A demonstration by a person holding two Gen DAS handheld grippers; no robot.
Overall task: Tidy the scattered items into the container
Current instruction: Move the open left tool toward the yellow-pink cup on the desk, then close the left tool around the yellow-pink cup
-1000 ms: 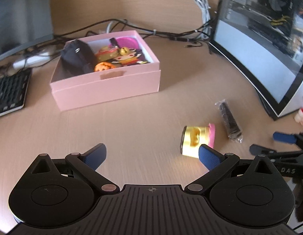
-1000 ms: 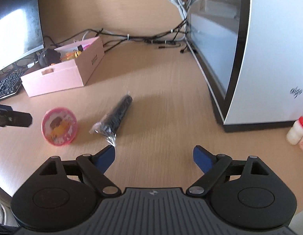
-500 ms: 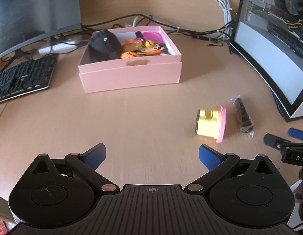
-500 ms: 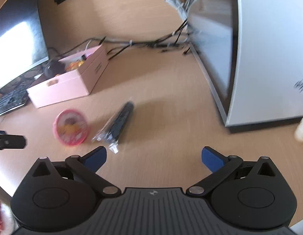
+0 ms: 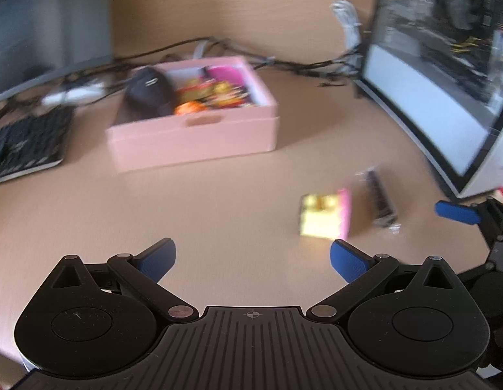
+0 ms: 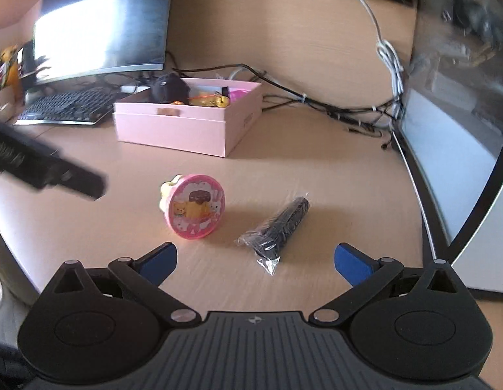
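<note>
Pink box [image 6: 173,130] sits toward the back of the pale wood counter [image 6: 332,169], and it's already carrying a load: a black pouch [image 6: 169,88] and a jumble of yellow and orange trinkets. Out in front, two stragglers lie loose on the counter. One is a round pink-lidded toy tub [image 6: 194,209] tipped on its side, cartoon lid facing the right wrist camera, yellow body behind it. Just beside it, apart from it, lies a black stick in clear wrapping [image 6: 280,226], angled across the wood. Right claw [image 6: 256,256] hovers over the counter with jaws spread wide, nothing between them, the wrapped stick just ahead of its fingertips. Left claw [image 5: 253,256] is spread wide too, empty, the tub [image 5: 326,216] near its right finger; that view is blurred. Keyboard [image 6: 66,107] and monitor [image 6: 102,22] stand at the far left, a computer case [image 6: 462,169] on the right.
</note>
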